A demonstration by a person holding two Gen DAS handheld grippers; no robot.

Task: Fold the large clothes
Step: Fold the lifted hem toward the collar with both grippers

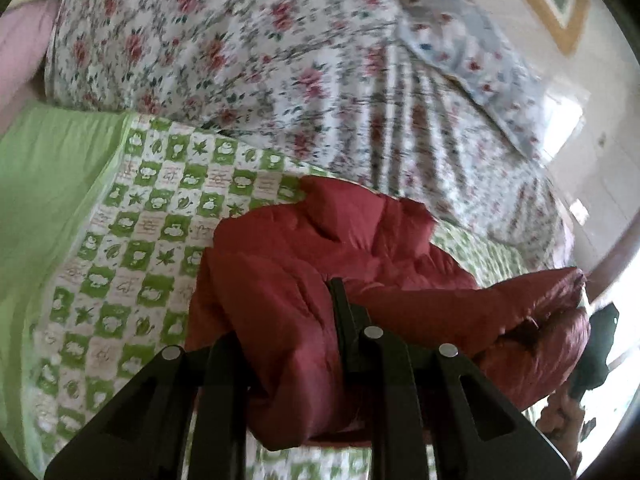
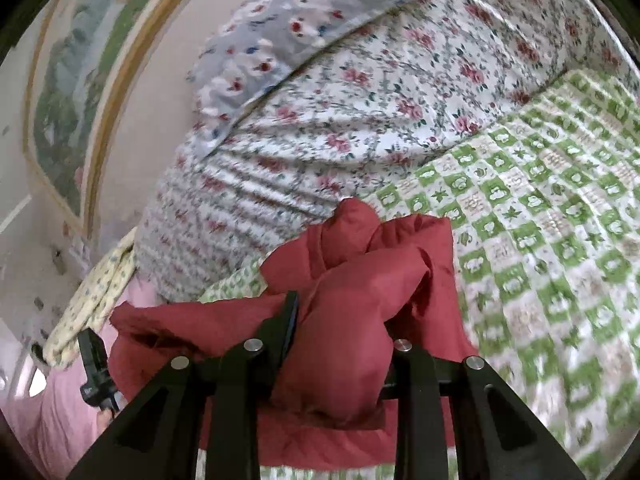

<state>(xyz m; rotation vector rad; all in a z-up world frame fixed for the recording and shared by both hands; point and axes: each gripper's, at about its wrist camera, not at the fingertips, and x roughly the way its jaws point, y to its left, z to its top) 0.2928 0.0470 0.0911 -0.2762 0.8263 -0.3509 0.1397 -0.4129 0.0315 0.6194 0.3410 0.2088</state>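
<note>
A red padded jacket (image 1: 320, 248) lies bunched on a green-and-white checked bedspread (image 1: 132, 216). My left gripper (image 1: 288, 344) is shut on a thick fold of the jacket, held a little above the bed. The jacket stretches right to the other gripper (image 1: 596, 352), seen at the right edge. In the right wrist view my right gripper (image 2: 340, 336) is shut on another puffy fold of the jacket (image 2: 352, 280), with the checked bedspread (image 2: 540, 240) to its right. The left gripper (image 2: 94, 364) shows small at the lower left.
A rolled floral quilt (image 1: 248, 52) lies across the bed behind the jacket, with a blue-grey floral pillow (image 1: 472, 52) on it. A framed picture (image 2: 68, 92) hangs on the wall. A pink sheet (image 2: 52, 412) and a yellow floral cloth (image 2: 92, 292) lie at the bed's edge.
</note>
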